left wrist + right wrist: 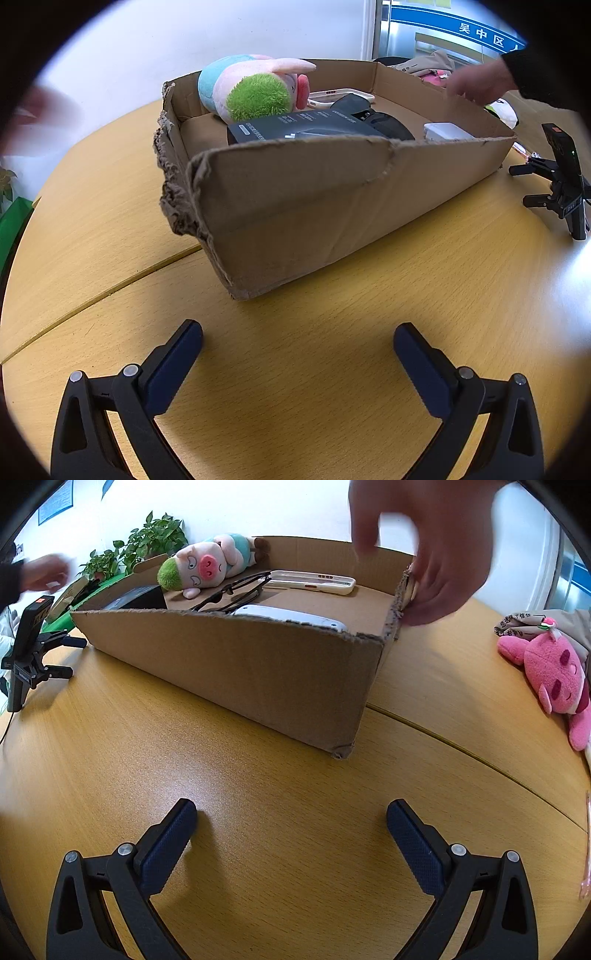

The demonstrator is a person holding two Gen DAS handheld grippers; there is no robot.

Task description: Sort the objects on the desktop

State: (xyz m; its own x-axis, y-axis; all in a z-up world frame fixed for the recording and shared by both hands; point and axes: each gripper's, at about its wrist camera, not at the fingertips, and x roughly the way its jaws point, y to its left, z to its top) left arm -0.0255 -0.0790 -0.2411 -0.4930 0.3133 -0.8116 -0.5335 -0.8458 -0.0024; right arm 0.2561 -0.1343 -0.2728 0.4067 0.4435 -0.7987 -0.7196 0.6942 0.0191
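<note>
On the wooden table [332, 350] sits a shallow cardboard box [295, 206], its near wall torn along the top edge and its left corner crushed and frayed. Inside lies a plush pig [207, 566] with a green tuft, pink snout and teal shirt, resting against the far wall. Beside it are black glasses [236, 590], a white phone case [314, 581], a black carton [306, 127] with pale print, and a white device [291, 616] close behind the near wall — in the left wrist view a small white block [445, 132] also shows at the box's right end. A bare hand [432, 554] reaches in from above and touches the box's frayed right corner; another blurred hand [46, 572] hovers at the left, beyond a black stand [26, 653] on the table. A pink plush [554, 672] lies well apart to the right, and potted plants [147, 542] stand behind the box. The left gripper [297, 341] and right gripper [291, 818] both sit low over bare table in front of the box, jaws spread wide, nothing between them — the box's near wall stands between them and the things inside.
</note>
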